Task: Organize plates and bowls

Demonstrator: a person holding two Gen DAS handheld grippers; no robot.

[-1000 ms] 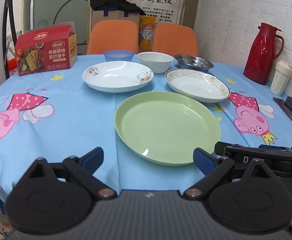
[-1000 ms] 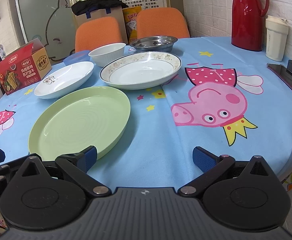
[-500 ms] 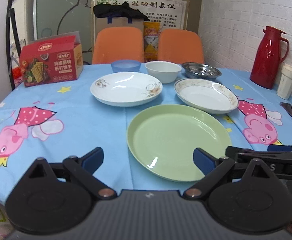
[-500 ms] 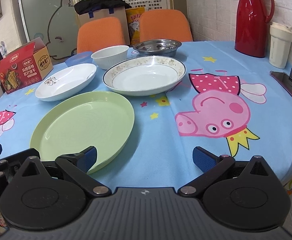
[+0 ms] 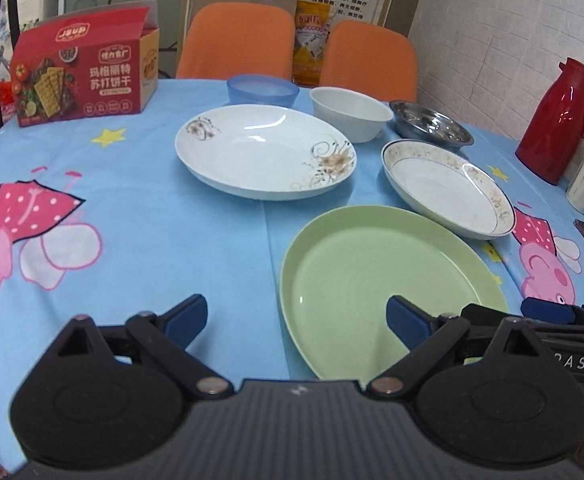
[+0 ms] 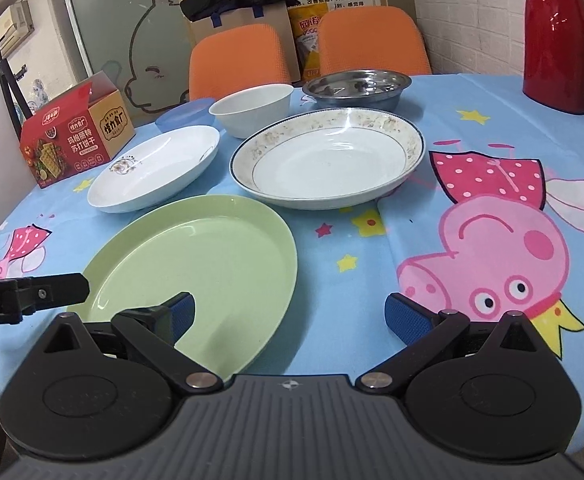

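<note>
My left gripper (image 5: 296, 320) is black with blue pads; my right gripper (image 6: 288, 316) matches. Tablecloth (image 5: 132, 208): light blue, pink cartoon pigs, yellow stars. Nearest plate (image 5: 372, 280): plain pale green. Second plate (image 5: 264, 152): white with brown floral sprigs. Third plate (image 6: 328, 160): white, speckled beige rim band. Bowls: one translucent blue (image 5: 263, 89), one white (image 5: 350, 112), one bare steel (image 5: 430, 124). Cracker box (image 5: 88, 76): red. Flask (image 5: 560, 120): glossy red. Chairs (image 5: 234, 46): orange.

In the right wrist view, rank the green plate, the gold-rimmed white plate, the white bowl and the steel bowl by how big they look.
1. Round green plate, though it is nearest the camera.
2. Gold-rimmed white plate.
3. White ceramic bowl and shiny steel bowl: too alike to rank.
</note>
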